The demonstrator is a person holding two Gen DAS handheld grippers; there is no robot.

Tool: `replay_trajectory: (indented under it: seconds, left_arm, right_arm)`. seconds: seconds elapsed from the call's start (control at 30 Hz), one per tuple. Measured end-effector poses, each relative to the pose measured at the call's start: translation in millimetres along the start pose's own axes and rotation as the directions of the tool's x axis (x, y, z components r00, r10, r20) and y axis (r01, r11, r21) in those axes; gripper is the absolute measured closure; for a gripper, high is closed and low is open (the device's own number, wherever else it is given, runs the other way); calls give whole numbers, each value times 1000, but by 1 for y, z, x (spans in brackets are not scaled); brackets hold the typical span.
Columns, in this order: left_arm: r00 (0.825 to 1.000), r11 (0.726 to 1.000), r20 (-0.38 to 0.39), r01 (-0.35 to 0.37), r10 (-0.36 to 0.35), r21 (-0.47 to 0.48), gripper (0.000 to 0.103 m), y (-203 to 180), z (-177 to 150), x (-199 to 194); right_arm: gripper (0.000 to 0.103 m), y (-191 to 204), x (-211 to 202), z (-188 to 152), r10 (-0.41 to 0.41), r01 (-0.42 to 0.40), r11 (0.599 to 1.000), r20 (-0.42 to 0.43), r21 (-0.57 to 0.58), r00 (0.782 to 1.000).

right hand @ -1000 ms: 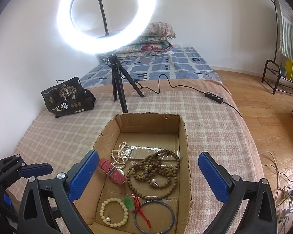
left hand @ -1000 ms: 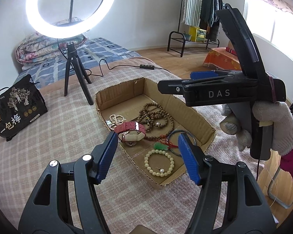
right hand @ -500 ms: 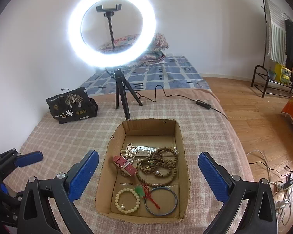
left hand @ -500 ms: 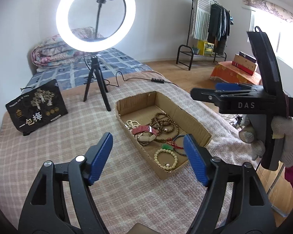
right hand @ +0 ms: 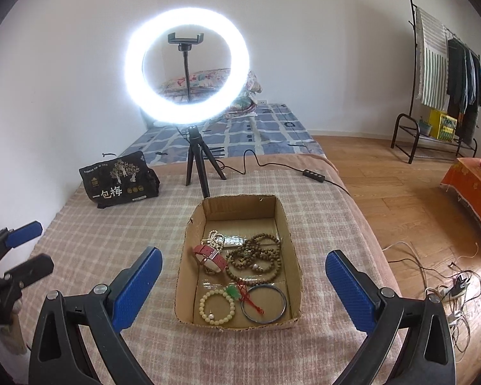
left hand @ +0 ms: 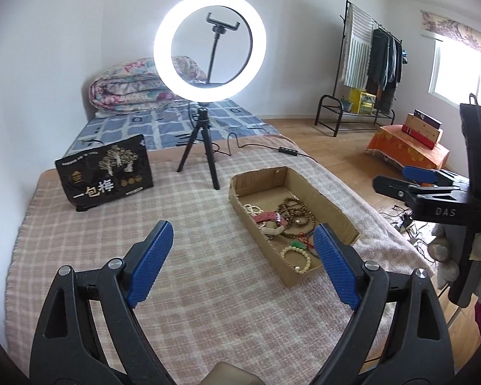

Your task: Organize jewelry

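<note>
A cardboard box (right hand: 239,320) was observed lying on the checked blanket (right hand: 112,234) of the bed, with all jewelry seen inside it. In the near end of the box, a cream bead bracelet (right hand: 217,306) and a blue bangle (right hand: 263,303) were noted side by side, with a green pendant on a red cord (right hand: 240,293) between them, the cord overlapping the bangle. Farther in, a red watch (right hand: 208,255) was recorded just beside a pile of brown wooden beads (right hand: 255,258), and a pale bead string (right hand: 215,238) lay behind the watch. The left claw (left hand: 242,261) was seen released, its blue pads wide apart and nothing held, raised above the blanket to the left of the box. The right claw (right hand: 243,292) was likewise found released and empty, raised above the near end of the box. A lit ring light (right hand: 187,80) on a tripod stood beyond the box, and a black bag (right hand: 120,183) lay on the blanket to its left.
</note>
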State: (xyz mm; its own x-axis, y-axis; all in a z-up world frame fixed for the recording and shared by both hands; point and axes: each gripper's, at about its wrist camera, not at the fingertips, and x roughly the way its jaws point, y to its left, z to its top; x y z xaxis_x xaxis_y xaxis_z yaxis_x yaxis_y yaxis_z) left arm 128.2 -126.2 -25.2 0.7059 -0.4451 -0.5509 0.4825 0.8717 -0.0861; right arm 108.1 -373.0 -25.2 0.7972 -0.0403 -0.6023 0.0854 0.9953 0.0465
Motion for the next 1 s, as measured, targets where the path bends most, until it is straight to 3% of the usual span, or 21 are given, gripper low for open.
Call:
replay_trajectory:
  seconds: [0.2, 0.3, 0.47, 1.0]
  left_arm:
    - [998, 998, 11, -69, 69, 0, 11, 13, -4, -15]
    - [995, 995, 18, -103, 103, -2, 2, 16, -5, -21]
    - [984, 986, 60, -168, 167, 7, 1, 19, -5, -31]
    - [980, 983, 81, -183, 183, -7, 0, 18, -3, -43]
  right_arm:
    - [0, 10, -15, -3, -51, 53, 998, 35, -33, 998]
    - [0, 15, -19, -4, -66, 68, 997, 46, -41, 997]
    - [0, 21, -25, -7, -73, 76, 996, 58, -48, 996]
    - [0, 24, -38, -8, -79, 84, 995, 92, -56, 993]
